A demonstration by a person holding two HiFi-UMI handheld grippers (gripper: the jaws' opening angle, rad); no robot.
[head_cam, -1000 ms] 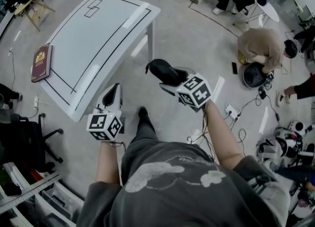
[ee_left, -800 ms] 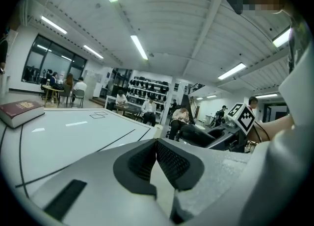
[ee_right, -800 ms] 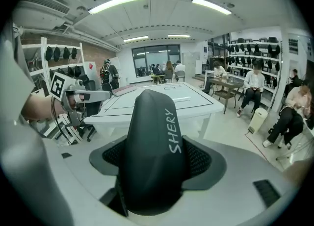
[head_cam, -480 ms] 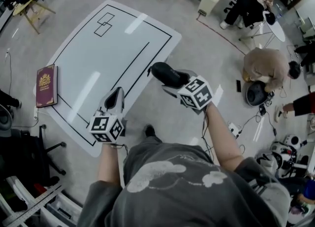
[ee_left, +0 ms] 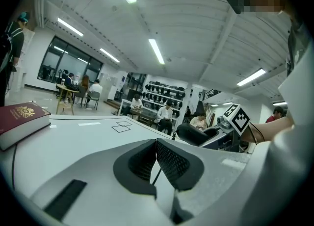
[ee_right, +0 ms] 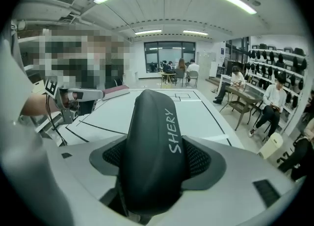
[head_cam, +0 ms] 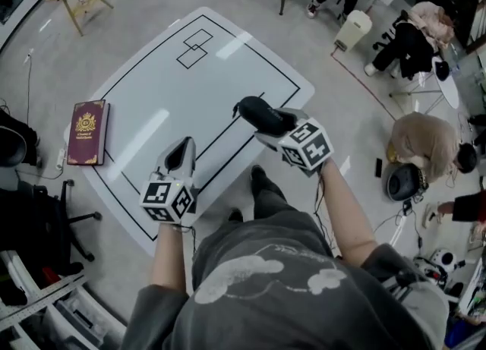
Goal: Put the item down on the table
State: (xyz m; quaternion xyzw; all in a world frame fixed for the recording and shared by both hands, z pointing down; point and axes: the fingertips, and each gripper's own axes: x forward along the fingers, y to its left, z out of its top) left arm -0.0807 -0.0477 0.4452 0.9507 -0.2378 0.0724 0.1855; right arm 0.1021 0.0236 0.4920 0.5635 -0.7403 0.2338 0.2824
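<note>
A person is carrying a two-jaw gripper in each hand beside a white table (head_cam: 171, 98) marked with black lines. The right gripper (head_cam: 267, 124) is clamping a black oblong case (head_cam: 257, 111) lettered "SHERY" in white: the case is sitting squarely between the jaws, both dark textured pads pressing on its flanks, its rounded end sticking well out past the jaw tips and its other end running back into the gripper's throat. The case is hanging in the air, touching nothing but the jaws, while the table top is lying ahead of and below them. The left gripper (head_cam: 182, 152) is holding nothing, its jaws drawn together until the pads are meeting, and the table is stretching out just ahead of its tips. A maroon book (head_cam: 87, 133) with a gold crest is lying flat on the table, off to the left of the left jaws and well apart from the case.
</note>
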